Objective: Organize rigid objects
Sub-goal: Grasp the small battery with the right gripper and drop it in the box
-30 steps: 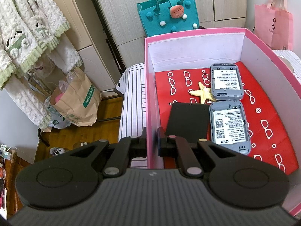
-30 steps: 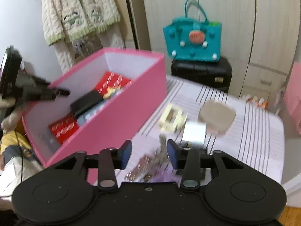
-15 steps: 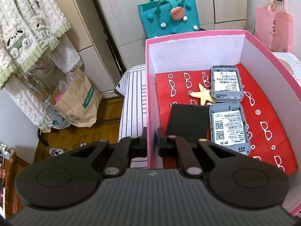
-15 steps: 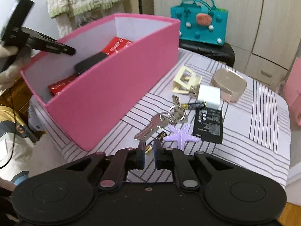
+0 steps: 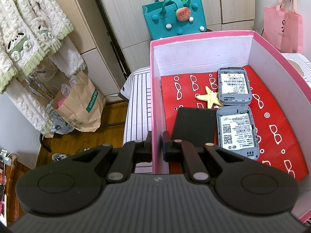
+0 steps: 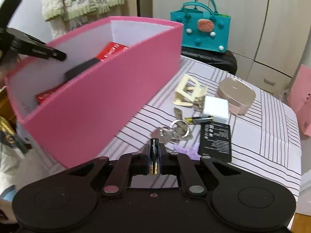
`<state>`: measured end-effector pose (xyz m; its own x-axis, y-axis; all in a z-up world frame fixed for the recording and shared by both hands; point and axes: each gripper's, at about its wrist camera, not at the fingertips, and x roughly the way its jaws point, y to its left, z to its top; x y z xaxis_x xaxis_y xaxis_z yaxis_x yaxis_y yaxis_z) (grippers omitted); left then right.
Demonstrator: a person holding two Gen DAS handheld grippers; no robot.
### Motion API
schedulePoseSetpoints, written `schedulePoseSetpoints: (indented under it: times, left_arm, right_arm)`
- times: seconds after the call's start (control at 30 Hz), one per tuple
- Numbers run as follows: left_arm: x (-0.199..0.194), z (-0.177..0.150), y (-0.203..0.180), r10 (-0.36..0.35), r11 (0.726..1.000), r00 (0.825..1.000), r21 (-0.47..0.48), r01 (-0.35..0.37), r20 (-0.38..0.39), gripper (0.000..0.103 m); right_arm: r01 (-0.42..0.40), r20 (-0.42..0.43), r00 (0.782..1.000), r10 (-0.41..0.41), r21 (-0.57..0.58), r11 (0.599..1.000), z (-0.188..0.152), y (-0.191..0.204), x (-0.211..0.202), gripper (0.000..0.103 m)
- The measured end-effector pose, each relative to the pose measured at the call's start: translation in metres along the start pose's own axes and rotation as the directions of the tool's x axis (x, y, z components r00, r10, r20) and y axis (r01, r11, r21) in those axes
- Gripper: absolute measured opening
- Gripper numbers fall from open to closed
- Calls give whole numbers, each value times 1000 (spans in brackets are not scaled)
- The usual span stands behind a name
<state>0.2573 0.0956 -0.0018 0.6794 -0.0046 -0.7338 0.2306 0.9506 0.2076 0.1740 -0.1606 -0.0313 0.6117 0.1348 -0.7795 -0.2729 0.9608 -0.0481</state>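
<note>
Left gripper [image 5: 157,142]: clamped on pink box [image 5: 155,101] wall. Right gripper [image 6: 155,156], beside box: just closed, pinching battery [image 6: 154,155].

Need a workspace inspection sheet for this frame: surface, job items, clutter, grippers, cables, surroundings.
Surface: striped tablecloth.
Job's things: pink box holds two grey devices, cream starfish, black slab. On the cloth: keys, flat black battery, second AA battery, white charger, purple starfish.
Clutter: beige case, cream clip.
Grippers: left gripper clamps the box wall; right gripper has just closed on an AA battery.
Cables: nothing seen.
Surroundings: teal bag, wardrobe.
</note>
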Motion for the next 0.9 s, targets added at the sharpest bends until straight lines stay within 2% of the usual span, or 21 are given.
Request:
schedulePoseSetpoints:
  times: [0.1,0.27,0.37,0.5,0.67,0.8,0.9]
  left_arm:
    - [0,0,0,2,1000,1000,0,-2,0,7]
    - [0,0,0,4,1000,1000,3,-4,-1,7]
    - [0,0,1,3,1000,1000,2,-3,-1,7]
    - [-1,-1,1,1,1000,1000,-2,-1,-1,7]
    - [1,0,1,7,1000,1000,8,-7,-8,7]
    - [1,0,1,2,1000,1000,2,-2,-7,7]
    - [1,-1,1,-1,1000,1000,2,1,-7,7]
  right_arm:
    - [26,34,999,-25,-10,1000,5,1,-12,10]
    - [13,111,994,-11,-21,1000,31,0,-36,9]
    - [21,200,980,-10,-52,998,51,7,-48,9]
    - [-70,273,959,83,-58,996,79,18,-45,7]
    - [-139,240,958,155,-80,987,109,27,-16,4]
    - [-148,230,961,151,-31,989,126,16,1,4]
    - [-169,231,960,160,19,986,124,5,-2,4]
